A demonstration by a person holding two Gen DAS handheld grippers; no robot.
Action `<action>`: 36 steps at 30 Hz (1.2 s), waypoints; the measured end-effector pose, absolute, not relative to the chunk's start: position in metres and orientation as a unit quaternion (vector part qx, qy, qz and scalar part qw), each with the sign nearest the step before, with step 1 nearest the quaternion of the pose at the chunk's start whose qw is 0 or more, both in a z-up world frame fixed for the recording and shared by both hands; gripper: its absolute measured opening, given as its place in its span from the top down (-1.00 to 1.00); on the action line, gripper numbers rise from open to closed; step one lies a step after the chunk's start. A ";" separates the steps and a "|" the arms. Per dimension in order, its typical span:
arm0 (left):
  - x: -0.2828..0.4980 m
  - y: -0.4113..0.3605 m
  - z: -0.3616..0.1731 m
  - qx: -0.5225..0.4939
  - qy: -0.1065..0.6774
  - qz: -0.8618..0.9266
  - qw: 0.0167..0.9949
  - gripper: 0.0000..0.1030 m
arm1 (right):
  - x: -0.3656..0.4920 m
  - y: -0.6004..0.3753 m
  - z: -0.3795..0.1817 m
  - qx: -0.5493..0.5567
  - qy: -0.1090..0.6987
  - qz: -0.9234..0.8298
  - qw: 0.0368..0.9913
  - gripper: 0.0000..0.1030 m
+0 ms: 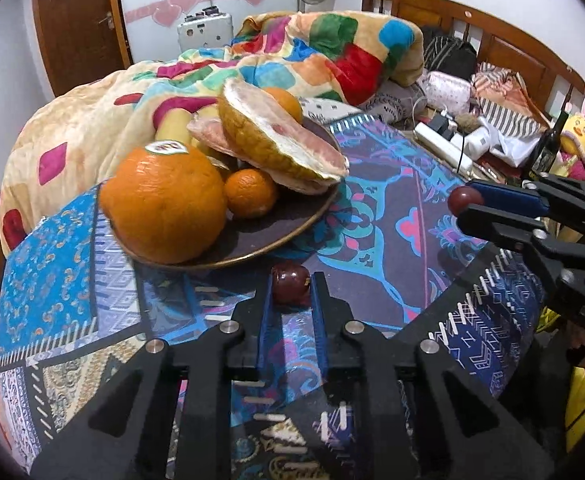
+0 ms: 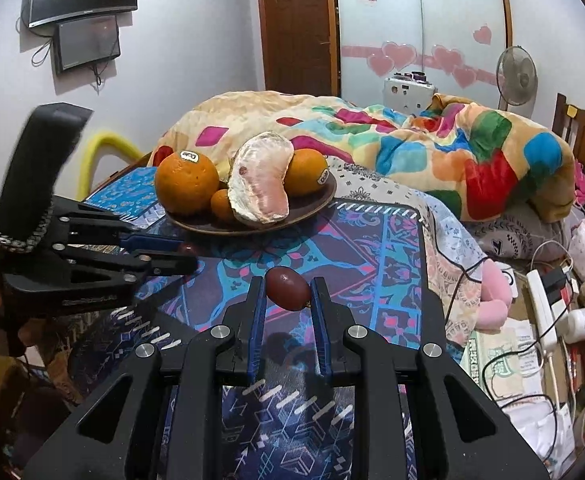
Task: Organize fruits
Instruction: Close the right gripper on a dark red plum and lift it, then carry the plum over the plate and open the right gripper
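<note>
Both grippers each clamped on one small dark-red fruit, near side of the fruit plate.

I see the left gripper (image 1: 291,286) pinching a glossy, round red fruit (image 1: 290,284) between its blue pads; the right gripper (image 2: 287,290) grips a smooth, egg-shaped second red fruit (image 2: 288,289), lifted above the patterned cloth (image 2: 372,240). In the right view the left one's fruit is mostly hidden behind its jaws. On the far, dark round plate (image 1: 276,228) I count two large dimpled oranges, stickered, one small orange (image 1: 251,193), and pithy pomelo pieces (image 1: 280,136); pale yellow shapes behind them I can't identify. A rumpled colourful blanket (image 2: 412,148) lies beyond.
</note>
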State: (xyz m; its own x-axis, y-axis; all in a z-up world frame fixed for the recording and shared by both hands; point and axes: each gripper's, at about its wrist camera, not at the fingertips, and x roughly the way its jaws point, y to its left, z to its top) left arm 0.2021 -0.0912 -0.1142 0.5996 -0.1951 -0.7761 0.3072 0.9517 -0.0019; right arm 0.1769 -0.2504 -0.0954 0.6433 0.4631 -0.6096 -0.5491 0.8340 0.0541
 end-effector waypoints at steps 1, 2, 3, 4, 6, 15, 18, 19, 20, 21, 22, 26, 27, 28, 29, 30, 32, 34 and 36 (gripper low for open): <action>0.201 -0.088 -0.110 0.062 0.421 -0.142 0.894 0.65 | 0.179 -0.249 -0.095 -0.068 0.316 0.280 0.904 0.60; 0.200 -0.085 -0.105 0.058 0.416 -0.143 0.896 0.65 | 0.181 -0.249 -0.094 -0.068 0.315 0.279 0.905 0.60; 0.198 -0.082 -0.100 0.057 0.412 -0.144 0.898 0.65 | 0.183 -0.247 -0.092 -0.067 0.312 0.278 0.906 0.60; 0.198 -0.079 -0.094 0.056 0.405 -0.143 0.901 0.65 | 0.185 -0.247 -0.091 -0.067 0.311 0.278 0.906 0.60; 0.196 -0.072 -0.079 0.055 0.388 -0.139 0.910 0.65 | 0.191 -0.244 -0.087 -0.064 0.307 0.278 0.908 0.60; 0.222 -0.051 -0.043 0.049 0.346 -0.108 0.931 0.65 | 0.222 -0.226 -0.073 -0.064 0.291 0.279 0.913 0.60; 0.238 -0.048 -0.043 0.050 0.344 -0.096 0.933 0.65 | 0.235 -0.220 -0.072 -0.061 0.294 0.279 0.912 0.60; 0.245 -0.047 -0.044 0.050 0.346 -0.096 0.932 0.65 | 0.240 -0.219 -0.072 -0.059 0.297 0.280 0.911 0.60; 0.249 -0.048 -0.045 0.052 0.346 -0.094 0.932 0.65 | 0.245 -0.217 -0.073 -0.059 0.301 0.281 0.909 0.60; 0.255 -0.048 -0.047 0.055 0.347 -0.090 0.932 0.65 | 0.250 -0.214 -0.075 -0.061 0.305 0.281 0.908 0.60; 0.259 -0.048 -0.049 0.057 0.348 -0.089 0.931 0.65 | 0.253 -0.212 -0.077 -0.063 0.310 0.280 0.906 0.59; 0.278 -0.045 -0.057 0.054 0.359 -0.078 0.928 0.65 | 0.267 -0.206 -0.085 -0.069 0.329 0.279 0.900 0.59; 0.280 -0.045 -0.059 0.052 0.361 -0.077 0.928 0.65 | 0.270 -0.205 -0.086 -0.072 0.332 0.278 0.899 0.59; 0.284 -0.043 -0.061 0.050 0.365 -0.078 0.926 0.65 | 0.272 -0.206 -0.087 -0.072 0.335 0.278 0.898 0.59; 0.285 -0.042 -0.062 0.048 0.367 -0.079 0.925 0.65 | 0.275 -0.206 -0.088 -0.069 0.341 0.280 0.895 0.59; 0.287 -0.041 -0.064 0.046 0.371 -0.082 0.924 0.64 | 0.277 -0.205 -0.089 -0.068 0.346 0.283 0.892 0.59; 0.291 -0.041 -0.068 0.044 0.378 -0.084 0.921 0.64 | 0.280 -0.202 -0.091 -0.070 0.353 0.284 0.889 0.59; 0.293 -0.041 -0.071 0.043 0.382 -0.084 0.919 0.62 | 0.280 -0.200 -0.092 -0.076 0.355 0.283 0.888 0.59; 0.294 -0.041 -0.072 0.041 0.387 -0.087 0.917 0.50 | 0.279 -0.199 -0.092 -0.081 0.355 0.284 0.887 0.53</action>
